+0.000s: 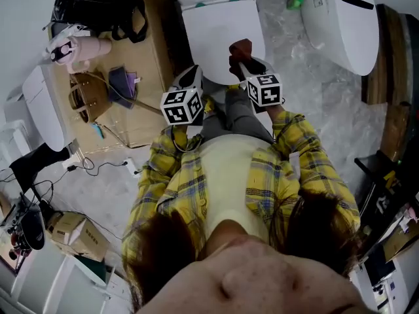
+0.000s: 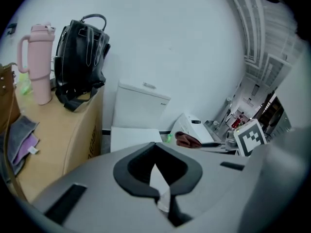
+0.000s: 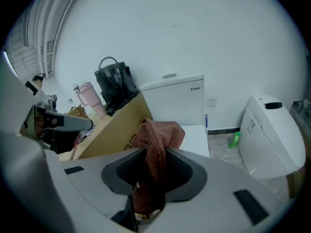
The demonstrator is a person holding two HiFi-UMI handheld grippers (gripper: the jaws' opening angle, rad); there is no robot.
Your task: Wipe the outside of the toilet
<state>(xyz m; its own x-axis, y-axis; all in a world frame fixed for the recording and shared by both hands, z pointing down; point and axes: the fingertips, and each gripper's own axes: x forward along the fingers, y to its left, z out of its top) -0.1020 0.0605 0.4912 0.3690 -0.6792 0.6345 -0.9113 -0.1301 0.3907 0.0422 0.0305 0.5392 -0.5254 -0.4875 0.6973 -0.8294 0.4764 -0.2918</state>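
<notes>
Toilet (image 1: 219, 28): white, lid down, just ahead of us; our body hides its near edge.
Cloth (image 3: 156, 144): reddish-brown, over the lid's right edge.
Right gripper (image 1: 239, 63): fingers clamp the cloth.
Left gripper (image 2: 158, 177): fingers closed, we see nothing gripped.

Seen from above, a person reaches both forearms forward in yellow plaid sleeves (image 1: 162, 175), elbows bent. The two grippers sit side by side, near each other. The left gripper (image 1: 189, 78) has its jaws drawn together, with nothing between them. The right gripper (image 1: 239, 63) has its jaws clamped on a reddish-brown cloth (image 3: 156, 139).
</notes>
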